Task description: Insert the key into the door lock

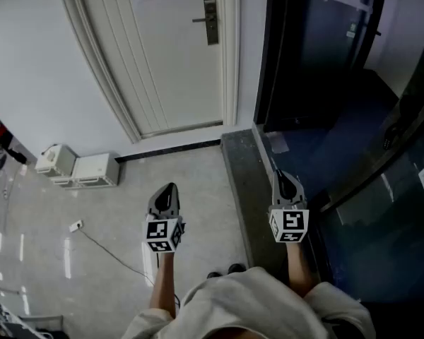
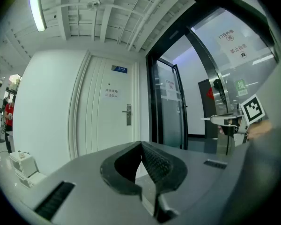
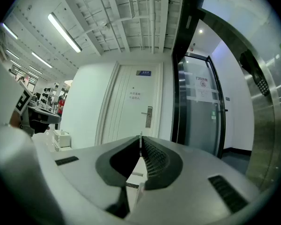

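Ahead stands a white door with a dark lock plate and lever handle; the lock also shows in the left gripper view and the right gripper view. It is well beyond both grippers. My left gripper points level at the door, its jaws shut with nothing between them. My right gripper is held level beside it. Its jaws are shut on a thin pale strip, the key, seen edge-on at the tips.
Right of the white door a dark glass door stands in a black frame, with a dark stone strip on the floor before it. White boxes sit against the wall at left, and a cable runs over the tiles.
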### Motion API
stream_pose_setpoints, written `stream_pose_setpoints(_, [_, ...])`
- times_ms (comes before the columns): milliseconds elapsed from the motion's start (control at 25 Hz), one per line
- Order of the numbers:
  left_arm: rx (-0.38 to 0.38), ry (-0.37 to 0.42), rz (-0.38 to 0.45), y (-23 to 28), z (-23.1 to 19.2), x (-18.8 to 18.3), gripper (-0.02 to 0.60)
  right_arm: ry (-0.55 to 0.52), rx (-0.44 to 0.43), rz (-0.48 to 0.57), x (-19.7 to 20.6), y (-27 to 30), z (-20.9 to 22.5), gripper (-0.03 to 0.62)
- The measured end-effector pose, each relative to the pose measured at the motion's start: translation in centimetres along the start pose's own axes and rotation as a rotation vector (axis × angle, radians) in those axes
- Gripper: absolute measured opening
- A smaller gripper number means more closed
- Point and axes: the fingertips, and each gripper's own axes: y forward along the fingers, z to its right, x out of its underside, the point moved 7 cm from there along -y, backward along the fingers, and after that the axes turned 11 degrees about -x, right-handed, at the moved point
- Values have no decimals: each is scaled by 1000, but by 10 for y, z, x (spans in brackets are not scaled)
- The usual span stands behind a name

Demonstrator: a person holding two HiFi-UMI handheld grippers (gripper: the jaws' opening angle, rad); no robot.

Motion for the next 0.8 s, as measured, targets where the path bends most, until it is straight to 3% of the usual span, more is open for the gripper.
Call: stream_pose_setpoints(800, [-26,-7,-17,15,23,2,18,4,-38,9,6,14,23,29])
